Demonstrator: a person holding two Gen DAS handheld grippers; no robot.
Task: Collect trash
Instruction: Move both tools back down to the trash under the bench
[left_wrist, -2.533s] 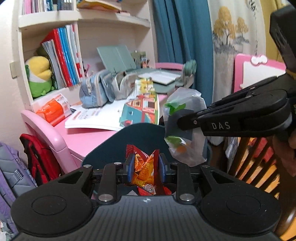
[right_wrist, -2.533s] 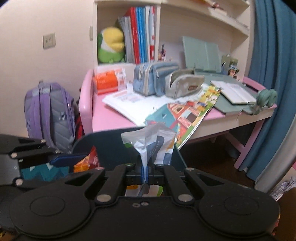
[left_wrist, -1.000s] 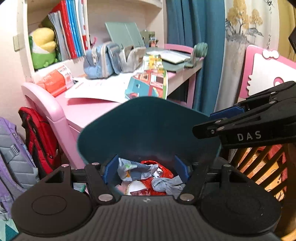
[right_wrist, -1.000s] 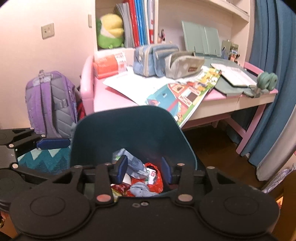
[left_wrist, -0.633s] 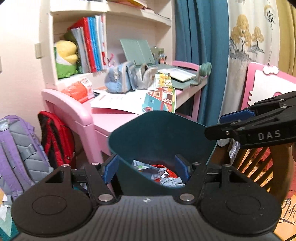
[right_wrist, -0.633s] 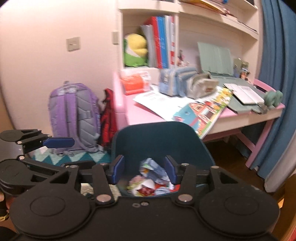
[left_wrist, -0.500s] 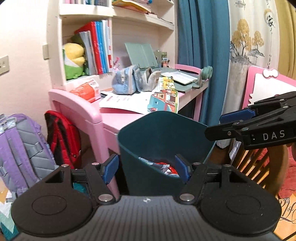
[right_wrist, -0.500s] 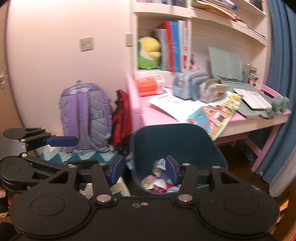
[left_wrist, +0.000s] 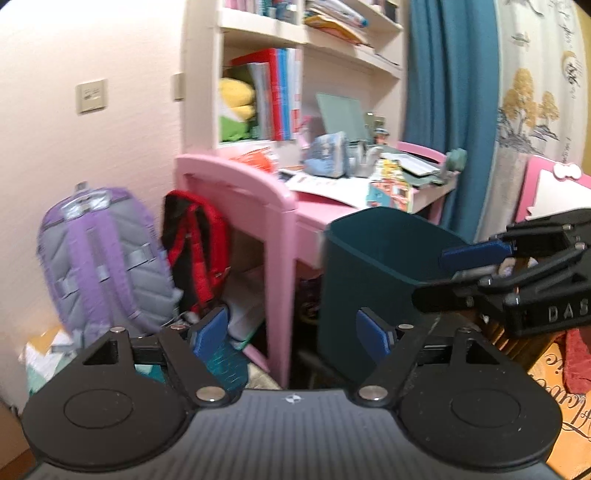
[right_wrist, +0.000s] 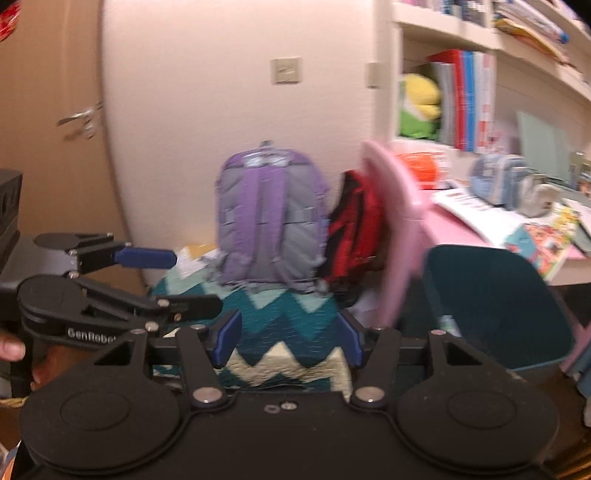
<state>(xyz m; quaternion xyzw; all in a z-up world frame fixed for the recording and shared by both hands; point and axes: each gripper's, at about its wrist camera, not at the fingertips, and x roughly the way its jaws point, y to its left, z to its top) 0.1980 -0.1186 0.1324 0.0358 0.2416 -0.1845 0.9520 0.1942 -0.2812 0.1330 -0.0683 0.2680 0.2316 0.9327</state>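
The dark teal trash bin (left_wrist: 384, 280) stands on the floor by the pink desk; in the right wrist view the bin (right_wrist: 498, 306) sits at the right, with a little trash (right_wrist: 447, 321) showing inside. My left gripper (left_wrist: 291, 332) is back from the bin and left of it, its jaws opening with nothing between them. My right gripper (right_wrist: 289, 339) points at the zigzag rug, its jaws opening and also empty. Each gripper shows in the other's view: the right gripper (left_wrist: 443, 275) beside the bin, the left gripper (right_wrist: 184, 280) at the left. Paper scraps (right_wrist: 192, 258) lie on the floor left of the backpack.
A purple backpack (right_wrist: 269, 218) and a red bag (right_wrist: 354, 229) lean by the pink desk (left_wrist: 258, 184), which carries books and pencil cases. A teal zigzag rug (right_wrist: 288, 317) covers the floor. A door (right_wrist: 55, 110) is at the left, a curtain (left_wrist: 436, 110) and pink chair (left_wrist: 546, 192) at the right.
Both grippers let their wrappers go into the bin, then pulled back from it and swung left toward the backpack. Their jaws stand wider than before.
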